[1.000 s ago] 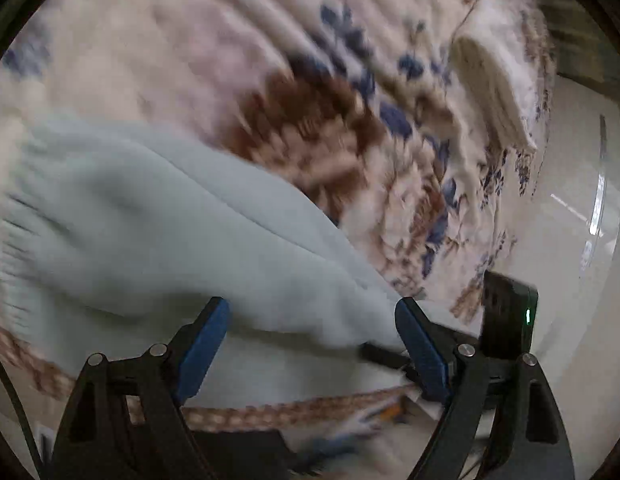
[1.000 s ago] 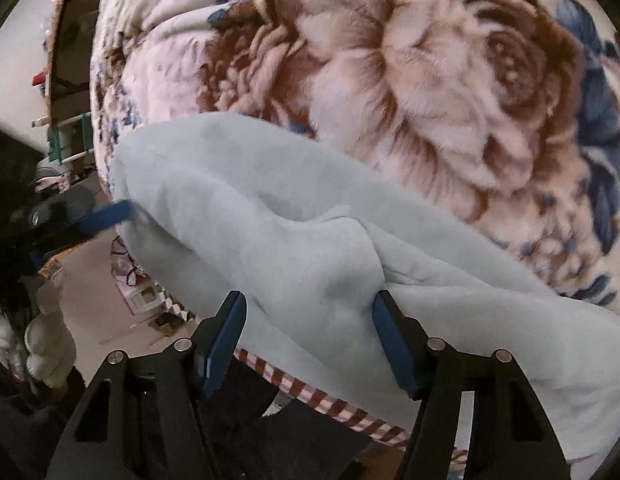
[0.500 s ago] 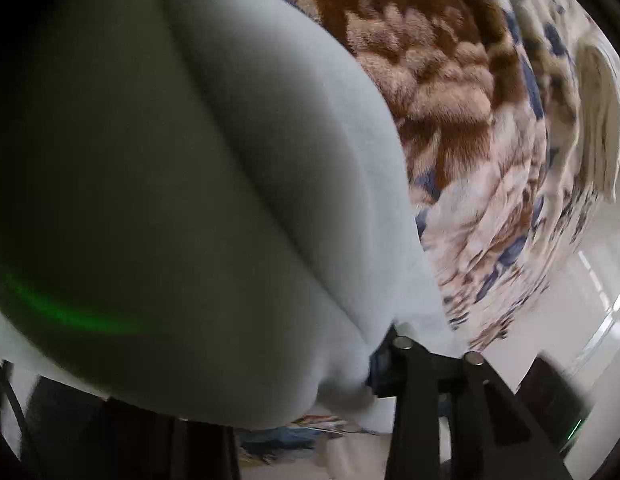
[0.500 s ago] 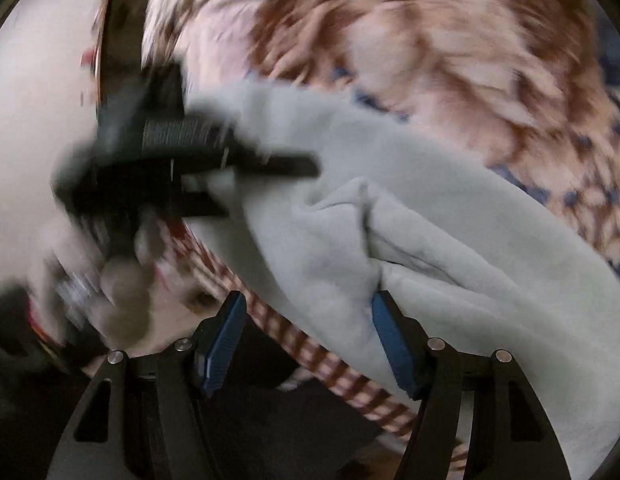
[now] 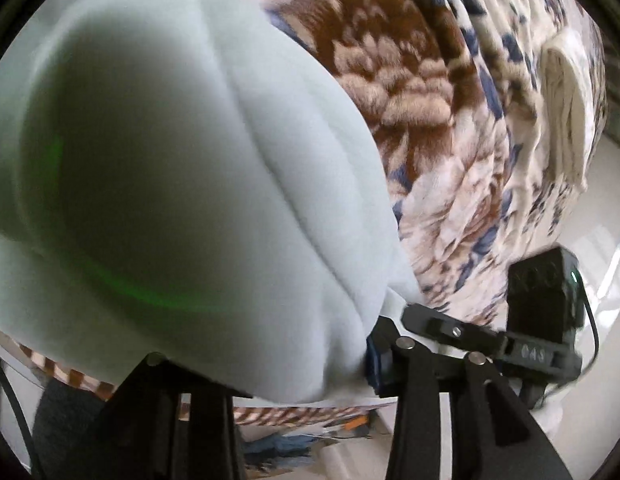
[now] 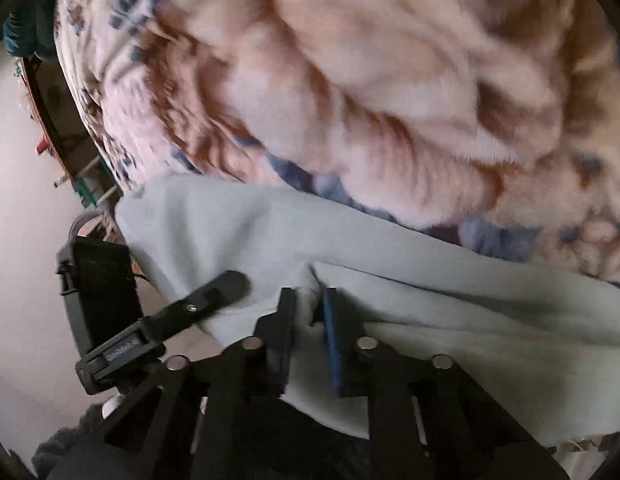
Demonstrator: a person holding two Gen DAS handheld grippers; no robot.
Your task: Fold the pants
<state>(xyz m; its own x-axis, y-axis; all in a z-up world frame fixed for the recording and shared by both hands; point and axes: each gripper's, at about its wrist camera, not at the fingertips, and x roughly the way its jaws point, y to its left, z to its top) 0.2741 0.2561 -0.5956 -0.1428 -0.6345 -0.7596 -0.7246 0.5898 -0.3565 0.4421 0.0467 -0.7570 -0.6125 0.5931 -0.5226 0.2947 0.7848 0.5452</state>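
Observation:
The pale blue fleece pants (image 5: pixel 189 160) lie on a flowered blanket (image 5: pixel 430 120) and fill the left wrist view, draped over my left gripper (image 5: pixel 310 364). Its jaws are close together with the cloth between them; the left finger is hidden under the fabric. In the right wrist view my right gripper (image 6: pixel 307 320) is shut on a raised fold of the pants (image 6: pixel 430 292) near the bed's edge. The left gripper's finger (image 6: pixel 213 296) lies on the pants just left of it. The right gripper's body (image 5: pixel 546 292) shows in the left wrist view.
A folded white cloth (image 5: pixel 566 100) lies on the blanket at the far right. The blanket's checked hem (image 5: pixel 69 376) hangs over the bed's edge, with pale floor (image 6: pixel 21 200) beyond. A wooden shelf (image 6: pixel 57 112) stands at the far left.
Both grippers were open a second ago. The right gripper has closed on a fold of the pants. The left gripper pushed into the cloth, which now covers its view, and came close to the right one.

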